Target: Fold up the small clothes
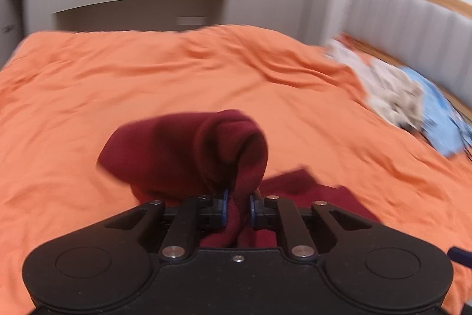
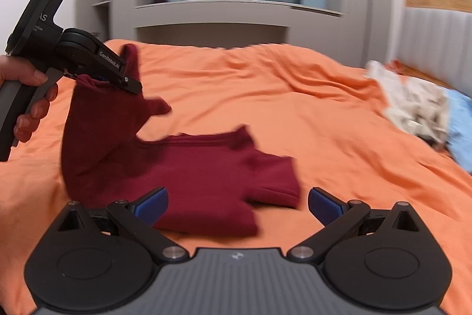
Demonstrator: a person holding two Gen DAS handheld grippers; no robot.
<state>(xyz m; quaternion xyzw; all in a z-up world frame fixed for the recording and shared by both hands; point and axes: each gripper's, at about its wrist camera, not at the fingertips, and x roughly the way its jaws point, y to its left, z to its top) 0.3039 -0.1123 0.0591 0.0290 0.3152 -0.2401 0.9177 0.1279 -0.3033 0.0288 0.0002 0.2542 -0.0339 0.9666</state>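
Right now my left gripper is clenched on a bunched fold of the dark red garment, lifting one side clear of the orange bedspread while the rest lies flat on it near the edge closest to me. My right gripper is released, its blue pads spread wide just above the near hem, touching nothing. Judging by how the raised part droops and curls over itself, the fabric is light, soft and limp, so it will not hold any shape alone. I would take it by the hem or a corner, pinching both layers, and keep it taut between both grippers. A heap of pale and blue laundry waits toward the bed's far right edge.
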